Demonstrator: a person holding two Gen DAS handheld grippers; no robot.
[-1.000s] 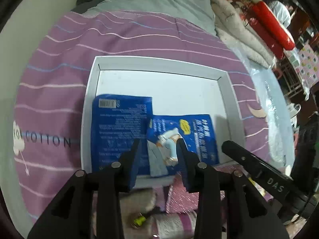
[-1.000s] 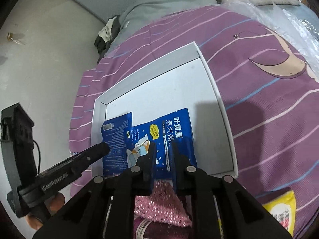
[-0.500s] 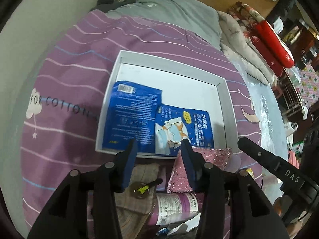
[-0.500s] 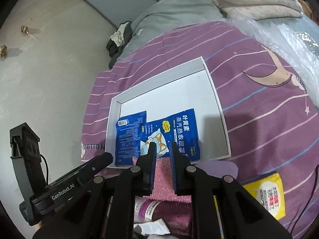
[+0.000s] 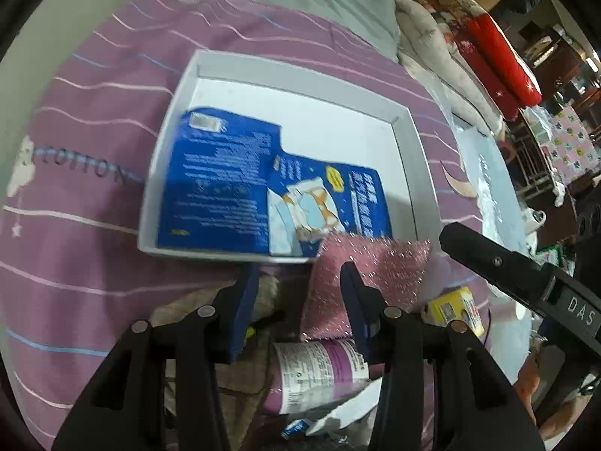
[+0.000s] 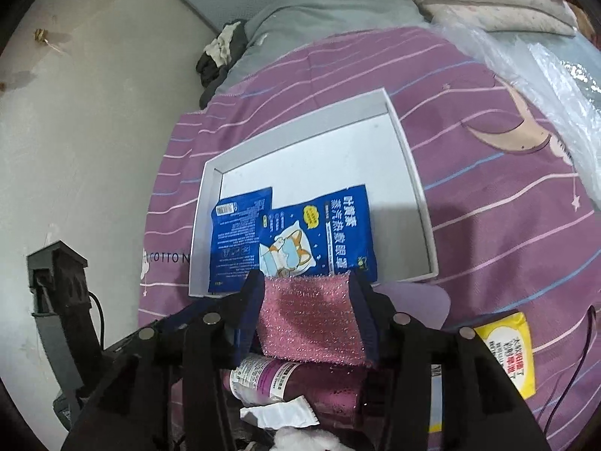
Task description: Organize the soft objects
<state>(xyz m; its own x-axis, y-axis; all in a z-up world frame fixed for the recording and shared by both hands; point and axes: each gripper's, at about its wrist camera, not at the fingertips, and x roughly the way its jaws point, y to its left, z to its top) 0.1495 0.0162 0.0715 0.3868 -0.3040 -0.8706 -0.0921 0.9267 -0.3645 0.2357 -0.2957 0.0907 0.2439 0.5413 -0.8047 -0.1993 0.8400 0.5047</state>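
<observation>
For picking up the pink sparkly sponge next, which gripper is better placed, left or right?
Right, I would judge. The right gripper is opening with the pink sponge framed between its fingers. The left gripper points at the pile beside the sponge, near the white tray.

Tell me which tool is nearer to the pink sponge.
Right. The right tool has the pink sponge between its opening jaws. The left tool sits just left of the sponge, over the beige cloth.
</observation>
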